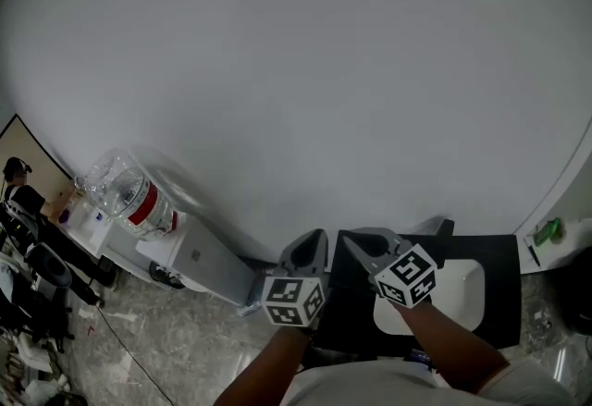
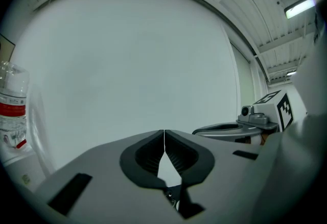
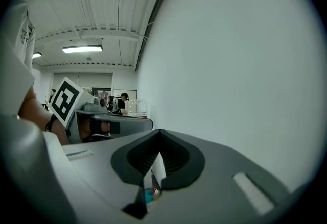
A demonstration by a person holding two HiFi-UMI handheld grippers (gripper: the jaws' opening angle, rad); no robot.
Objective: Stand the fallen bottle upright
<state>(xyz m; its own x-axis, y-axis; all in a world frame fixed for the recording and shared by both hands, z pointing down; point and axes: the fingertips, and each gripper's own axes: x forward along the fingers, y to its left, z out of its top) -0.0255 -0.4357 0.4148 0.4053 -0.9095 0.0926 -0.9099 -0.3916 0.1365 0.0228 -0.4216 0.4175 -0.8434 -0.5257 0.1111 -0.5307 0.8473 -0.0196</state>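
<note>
Left gripper (image 2: pixel 164 133), right gripper (image 3: pixel 160 133) closed, facing wall (image 1: pixel 296 71); cooler bottle (image 1: pixel 129 191) far left

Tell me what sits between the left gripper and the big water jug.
Head view: the white dispenser cabinet carrying the water jug fills the stretch to the left gripper. The left gripper view shows only bare wall between them.

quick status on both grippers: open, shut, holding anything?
Left gripper: closed, jaw tips together, nothing between them.
Right gripper: closed, empty.
</note>
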